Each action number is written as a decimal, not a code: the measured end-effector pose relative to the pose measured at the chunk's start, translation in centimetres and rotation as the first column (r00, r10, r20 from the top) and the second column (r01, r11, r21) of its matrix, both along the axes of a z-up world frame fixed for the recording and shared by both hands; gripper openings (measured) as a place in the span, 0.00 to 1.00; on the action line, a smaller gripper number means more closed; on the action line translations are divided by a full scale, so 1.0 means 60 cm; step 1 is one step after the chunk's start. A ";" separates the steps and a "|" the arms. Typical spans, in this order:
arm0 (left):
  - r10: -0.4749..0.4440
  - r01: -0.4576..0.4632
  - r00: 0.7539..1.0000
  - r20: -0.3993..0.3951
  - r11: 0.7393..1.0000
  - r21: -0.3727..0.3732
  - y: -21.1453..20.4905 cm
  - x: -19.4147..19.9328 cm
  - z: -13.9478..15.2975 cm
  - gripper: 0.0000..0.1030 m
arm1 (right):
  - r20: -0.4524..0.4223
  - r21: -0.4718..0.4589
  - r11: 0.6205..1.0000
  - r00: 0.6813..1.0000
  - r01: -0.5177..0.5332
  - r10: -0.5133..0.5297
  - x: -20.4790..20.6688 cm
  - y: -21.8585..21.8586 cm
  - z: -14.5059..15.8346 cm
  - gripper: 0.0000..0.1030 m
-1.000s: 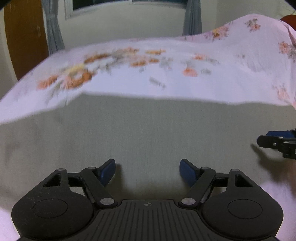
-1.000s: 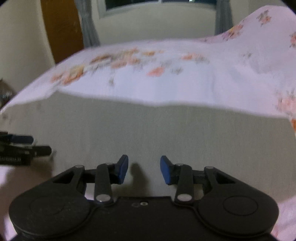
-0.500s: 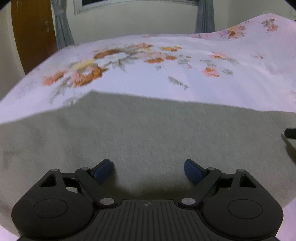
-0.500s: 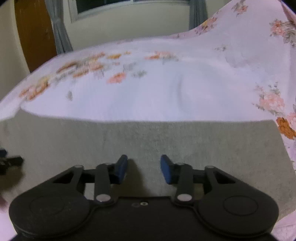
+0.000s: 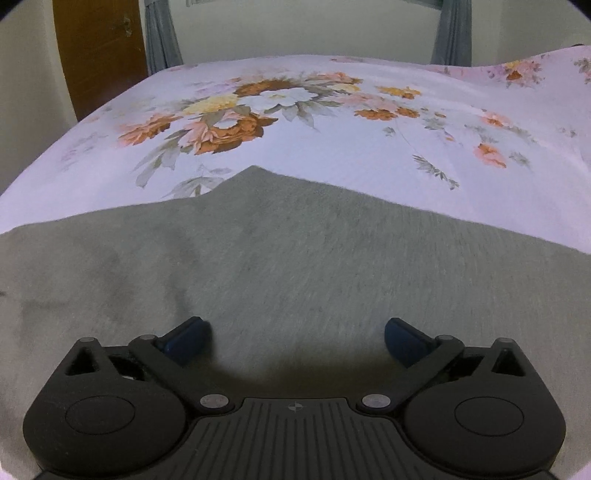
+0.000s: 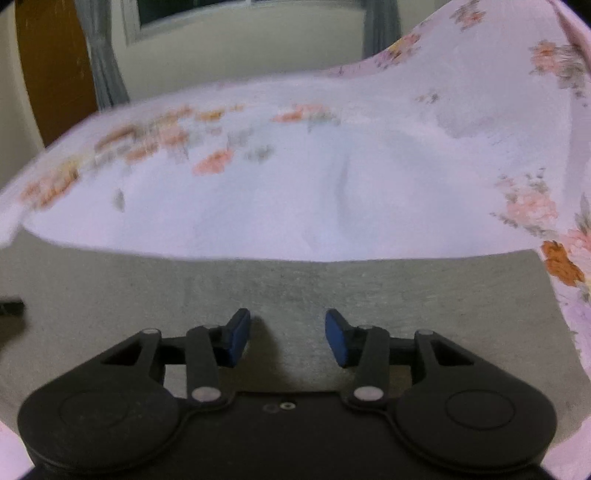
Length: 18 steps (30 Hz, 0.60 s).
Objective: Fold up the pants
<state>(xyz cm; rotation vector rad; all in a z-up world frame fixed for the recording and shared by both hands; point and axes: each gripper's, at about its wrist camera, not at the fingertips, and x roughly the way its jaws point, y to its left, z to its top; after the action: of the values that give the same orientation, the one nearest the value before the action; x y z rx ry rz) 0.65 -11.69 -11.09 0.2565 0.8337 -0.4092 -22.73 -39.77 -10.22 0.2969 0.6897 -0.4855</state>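
Grey pants (image 5: pixel 295 258) lie flat on a floral bedsheet (image 5: pixel 332 147), filling the lower half of both wrist views. In the left wrist view a peaked edge of the cloth points toward the far side. My left gripper (image 5: pixel 295 338) hovers low over the pants, its blue pads far apart and still opening, nothing between them. The right gripper (image 6: pixel 288 338) is over the pants (image 6: pixel 332 295) near their far straight edge, jaws partly apart and opening, with only flat cloth beneath the gap. The left gripper's tip (image 6: pixel 11 307) shows at the left edge of the right wrist view.
The bedsheet (image 6: pixel 295 184) rises into a hump at the right. Behind the bed are a cream wall, grey curtains (image 5: pixel 162 33) and a brown wooden door (image 5: pixel 99 51) at the left. The pants' right edge (image 6: pixel 554 314) ends near an orange flower print.
My left gripper's jaws have spread much wider and it has shifted left over the pants, away from the right gripper. The right gripper moved right toward the cloth's right edge and opened slightly.
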 end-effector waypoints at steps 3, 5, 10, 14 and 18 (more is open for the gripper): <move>-0.002 0.002 1.000 0.016 1.000 -0.006 0.029 -0.019 -0.005 1.00 | -0.062 -0.021 1.000 0.998 -0.023 0.021 -0.020 0.008 -0.029 0.46; 0.003 -0.003 1.000 0.019 1.000 -0.007 0.045 -0.031 -0.003 1.00 | -0.056 -0.003 1.000 0.998 -0.008 0.008 -0.033 0.011 -0.026 0.46; 0.014 -0.014 0.999 0.034 1.000 -0.008 0.073 -0.073 -0.003 1.00 | -0.068 -0.010 1.000 0.998 -0.012 0.011 -0.062 0.048 -0.029 0.52; 0.012 -0.011 0.999 0.050 1.000 -0.010 0.091 -0.109 -0.001 1.00 | -0.052 -0.016 1.000 0.999 -0.007 0.007 -0.095 0.071 -0.024 0.53; 0.017 -0.015 0.998 0.063 1.000 -0.023 0.095 -0.131 0.017 1.00 | 0.023 0.061 0.996 0.998 0.065 -0.067 -0.142 0.055 0.000 0.52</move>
<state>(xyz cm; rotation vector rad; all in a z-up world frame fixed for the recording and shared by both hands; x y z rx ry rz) -7.20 -6.01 -10.09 0.2403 0.7680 -0.3933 -31.24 -36.48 -10.19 0.3829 0.6724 -0.5237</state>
